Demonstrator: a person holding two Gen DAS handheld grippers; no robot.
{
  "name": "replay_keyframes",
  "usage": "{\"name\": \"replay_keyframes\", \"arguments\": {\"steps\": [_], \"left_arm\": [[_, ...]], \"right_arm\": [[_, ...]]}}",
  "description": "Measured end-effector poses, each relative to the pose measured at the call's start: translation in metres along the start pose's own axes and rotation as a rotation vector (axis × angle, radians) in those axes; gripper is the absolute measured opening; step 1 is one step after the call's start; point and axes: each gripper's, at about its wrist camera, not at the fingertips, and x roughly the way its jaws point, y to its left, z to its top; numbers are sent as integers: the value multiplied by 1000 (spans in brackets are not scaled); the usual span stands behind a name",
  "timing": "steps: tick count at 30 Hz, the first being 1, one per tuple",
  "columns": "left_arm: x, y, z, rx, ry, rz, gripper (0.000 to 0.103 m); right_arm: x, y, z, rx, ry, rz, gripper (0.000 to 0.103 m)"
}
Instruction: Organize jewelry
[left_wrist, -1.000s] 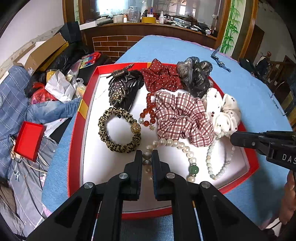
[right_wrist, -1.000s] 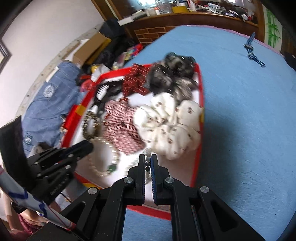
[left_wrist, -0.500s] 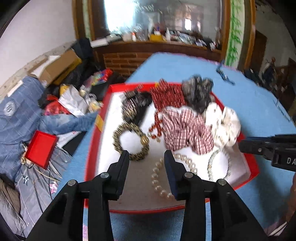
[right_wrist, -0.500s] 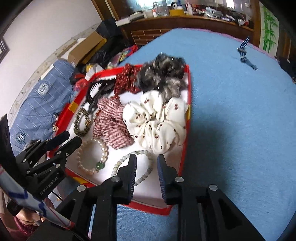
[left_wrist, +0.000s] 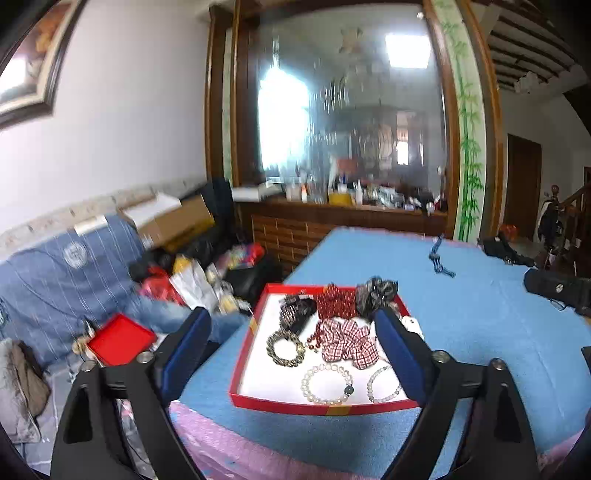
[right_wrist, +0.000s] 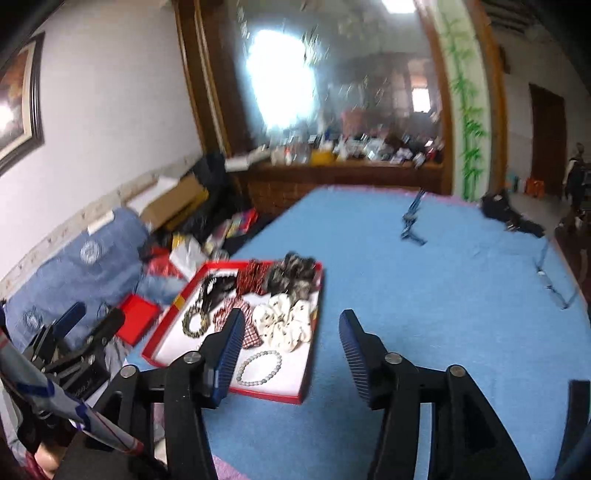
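- My left tool hangs above the near edge of the bench, jaws opening, wide apart, nothing between the pads.
- My right tool is also opening, jaws apart and empty, over the blue cover just right of the tray.
- In the right view my left tool shows at the lower left, off the tray's left side.
- One red tray with a white floor sits near the bench's front left corner.
- Two bead bracelets lie at its near edge: a pearl one with a green bead, and a pale one to its right.
- One leopard band lies left of centre; one red bead string just beside it.
- Four scrunchies: plaid, red dotted, dark grey, white spotted.
- One dark hair claw sits at the far left.
- One blue cord lies well apart on the far bench.
- One small red box lies off the bench, left.
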Motion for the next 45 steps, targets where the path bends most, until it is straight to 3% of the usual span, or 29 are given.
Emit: {"name": "replay_keyframes", "arguments": {"steps": [1,4,11,13,16,19,25,45], "left_arm": [[-9,-3,-2,8,-23,10,99],[-28,-13,-17,69,-62,29,103],[-36,-17,-48,101,28,34,103],[-39,-17,-54,116,33,58,103],[-40,-14,-58,114,38,26,103],[-32,-10,-60,82,75,-43,103],[-7,-7,-68,91,162,35,103],[12,28,-79,-16,227,45,103]], "right_arm": [[-12,1,-5,0,-26,-11,74],[-31,9,-22,-23,-59,-41,84],[-42,24,-60,-45,-4,-78,89],[-49,28,-63,-58,-15,-104,94],[-57,32,-69,-75,-44,-137,98],[-48,36,-70,-87,-26,-142,99],[-21,45,-80,-110,53,-151,99],[-5,75,-91,-211,99,-171,99]]}}
